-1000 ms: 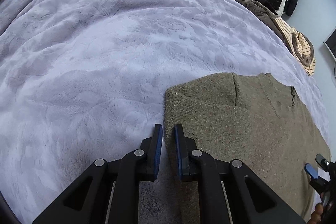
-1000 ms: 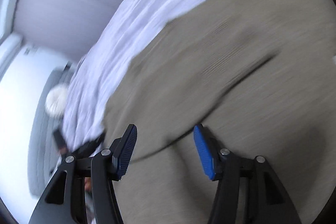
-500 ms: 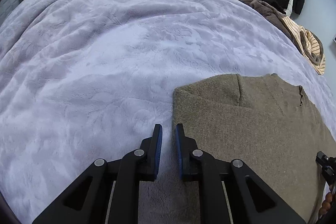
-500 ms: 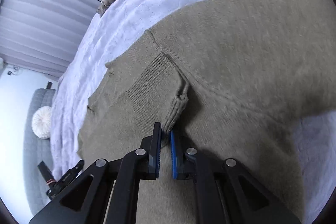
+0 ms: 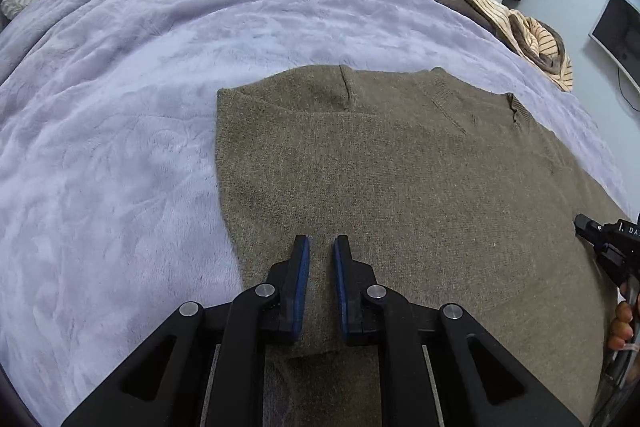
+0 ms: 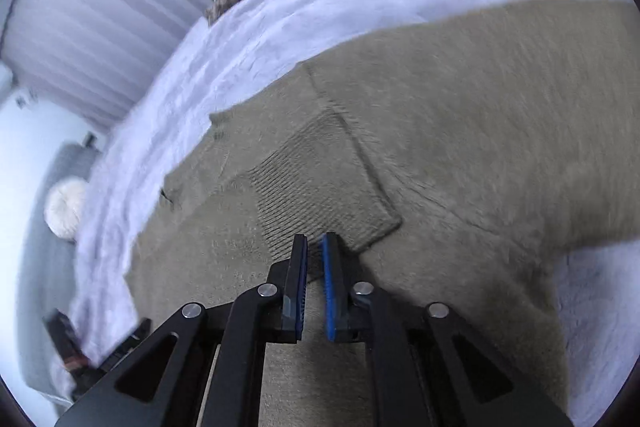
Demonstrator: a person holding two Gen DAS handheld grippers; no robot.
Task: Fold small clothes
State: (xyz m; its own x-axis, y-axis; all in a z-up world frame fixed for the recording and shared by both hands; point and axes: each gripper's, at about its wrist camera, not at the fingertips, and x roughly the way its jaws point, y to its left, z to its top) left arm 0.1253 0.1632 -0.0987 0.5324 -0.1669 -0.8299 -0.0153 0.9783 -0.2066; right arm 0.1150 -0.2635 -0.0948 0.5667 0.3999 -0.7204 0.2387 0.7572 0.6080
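Clamping shut from wide a sec ago, the right gripper (image 6: 314, 247) now pinches the ribbed cuff (image 6: 320, 187) of the olive sweater (image 5: 400, 187) lying flat on the bed (image 5: 120, 107), w/ the left gripper (image 5: 321, 247) narrow & empty over the body, so sleeve fold-in looks ready.

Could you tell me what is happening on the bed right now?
A person with a handheld claw in each hand is folding an olive-brown knitted sweater spread on a lilac blanket. The right claw is shut at the ribbed cuff of a sleeve folded across the body. The left claw is nearly closed above the sweater's near edge, gripping nothing. A heap of other clothes waits at the far side.
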